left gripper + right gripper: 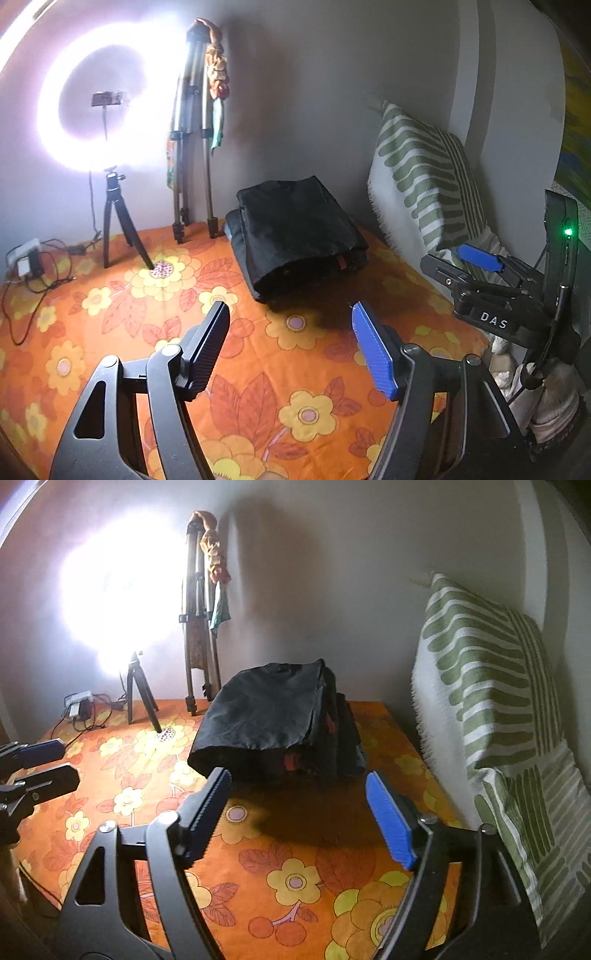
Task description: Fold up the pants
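Observation:
Black pants lie folded in a thick stack on the orange flowered bedsheet, near the back wall. They also show in the right wrist view, with small red marks on their front edge. My left gripper is open and empty, a short way in front of the stack. My right gripper is open and empty, just in front of the stack. The right gripper shows at the right of the left wrist view, and the left gripper at the left edge of the right wrist view.
A bright ring light on a small tripod stands at the back left, with a folded tripod leaning on the wall. A charger and cables lie at the left. A green striped pillow leans at the right.

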The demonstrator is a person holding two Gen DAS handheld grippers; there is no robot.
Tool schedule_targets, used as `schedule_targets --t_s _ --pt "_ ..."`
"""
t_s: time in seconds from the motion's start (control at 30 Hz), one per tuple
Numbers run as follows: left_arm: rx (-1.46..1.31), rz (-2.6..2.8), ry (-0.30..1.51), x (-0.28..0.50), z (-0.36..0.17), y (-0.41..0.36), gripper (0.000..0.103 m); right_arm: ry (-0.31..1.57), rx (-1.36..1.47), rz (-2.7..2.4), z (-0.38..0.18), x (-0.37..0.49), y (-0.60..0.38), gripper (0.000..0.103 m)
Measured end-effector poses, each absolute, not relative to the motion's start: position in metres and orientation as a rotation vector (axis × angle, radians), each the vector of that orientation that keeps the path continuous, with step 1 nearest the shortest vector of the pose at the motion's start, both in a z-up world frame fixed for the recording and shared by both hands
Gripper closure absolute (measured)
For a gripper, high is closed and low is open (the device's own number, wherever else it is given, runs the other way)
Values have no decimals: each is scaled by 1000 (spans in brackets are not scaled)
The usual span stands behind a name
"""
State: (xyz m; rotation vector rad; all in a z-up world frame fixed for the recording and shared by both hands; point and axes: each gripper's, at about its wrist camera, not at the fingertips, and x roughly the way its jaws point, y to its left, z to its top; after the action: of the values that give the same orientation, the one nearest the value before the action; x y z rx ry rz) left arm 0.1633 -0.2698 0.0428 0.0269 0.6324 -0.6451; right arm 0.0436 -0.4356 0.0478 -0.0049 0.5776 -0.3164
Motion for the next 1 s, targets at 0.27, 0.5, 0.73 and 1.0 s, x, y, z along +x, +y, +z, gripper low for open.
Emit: schedule_targets --t_s 0.27,0.5,0.73,1.0 --pt "35 -568 649 158 36 -262 34 551 24 -343 42 36 -434 10" --pt "52 -536 640 149 35 -260 24 536 48 -361 40 34 -438 8" --pt "61 -538 638 144 34 -261 23 522 10 -368 41 32 -430 7" --pt "71 -536 635 141 35 -262 23 523 -11 -356 40 33 -425 6"
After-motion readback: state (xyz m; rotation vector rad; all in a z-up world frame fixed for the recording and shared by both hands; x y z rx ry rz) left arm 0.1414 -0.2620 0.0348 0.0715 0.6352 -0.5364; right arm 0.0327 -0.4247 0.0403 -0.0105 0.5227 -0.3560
